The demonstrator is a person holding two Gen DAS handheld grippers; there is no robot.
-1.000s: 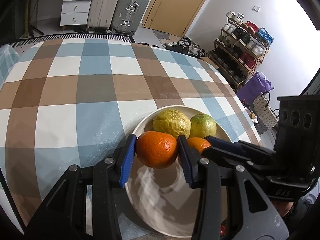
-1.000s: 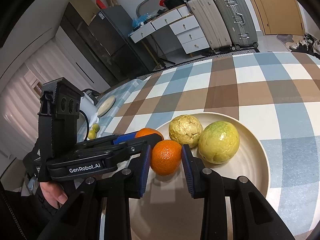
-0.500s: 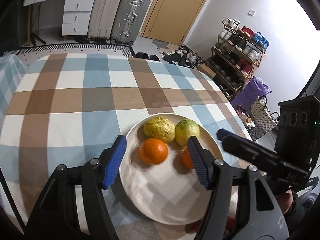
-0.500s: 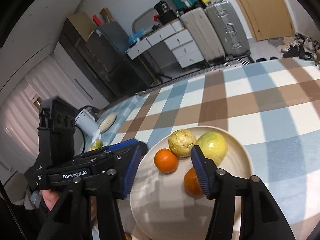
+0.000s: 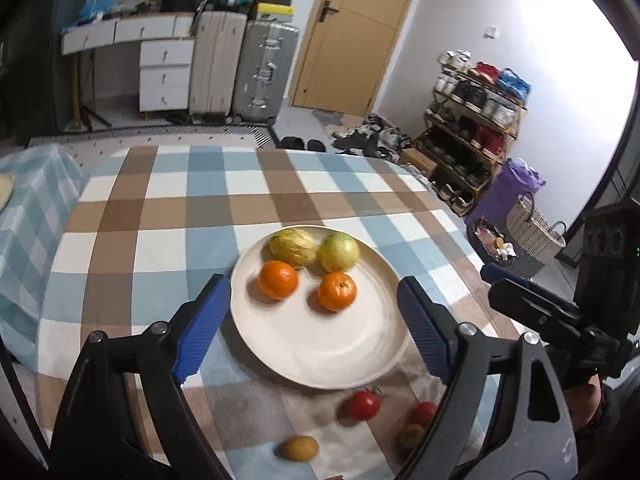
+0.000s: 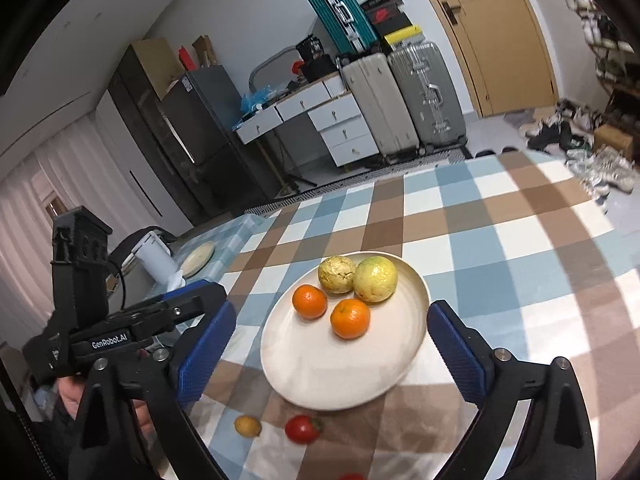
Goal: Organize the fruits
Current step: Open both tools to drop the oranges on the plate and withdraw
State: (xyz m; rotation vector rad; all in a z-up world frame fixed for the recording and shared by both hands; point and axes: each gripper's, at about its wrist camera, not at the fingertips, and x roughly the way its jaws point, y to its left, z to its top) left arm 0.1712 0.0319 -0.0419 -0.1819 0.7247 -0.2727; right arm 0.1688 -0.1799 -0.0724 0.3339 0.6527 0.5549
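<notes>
A cream plate (image 5: 320, 352) (image 6: 320, 376) sits on the checked tablecloth. On it lie two oranges (image 5: 278, 279) (image 5: 337, 291), a wrinkled yellow fruit (image 5: 293, 246) and a yellow-green fruit (image 5: 340, 252). In the right wrist view the oranges (image 6: 309, 301) (image 6: 350, 318) lie in front of the two yellow fruits (image 6: 337, 274) (image 6: 376, 280). My left gripper (image 5: 316, 328) is open and empty, raised above the plate's near side. My right gripper (image 6: 330, 354) is open and empty, also above the plate. Loose near the plate lie two red tomatoes (image 5: 363, 405) (image 5: 424, 413) and a small yellow fruit (image 5: 299, 448).
A dark wrinkled fruit (image 5: 410, 434) lies by the right tomato. A second table with a blue checked cloth (image 5: 28, 200) stands to the left, holding a plate (image 6: 197, 258) and a white jug (image 6: 154, 256). Suitcases, drawers and a shoe rack (image 5: 476, 120) stand beyond.
Both grippers opened and let go of their oranges, which now lie on the plate. Both grippers then pulled back and up, bringing the loose fruit near the plate into view.
</notes>
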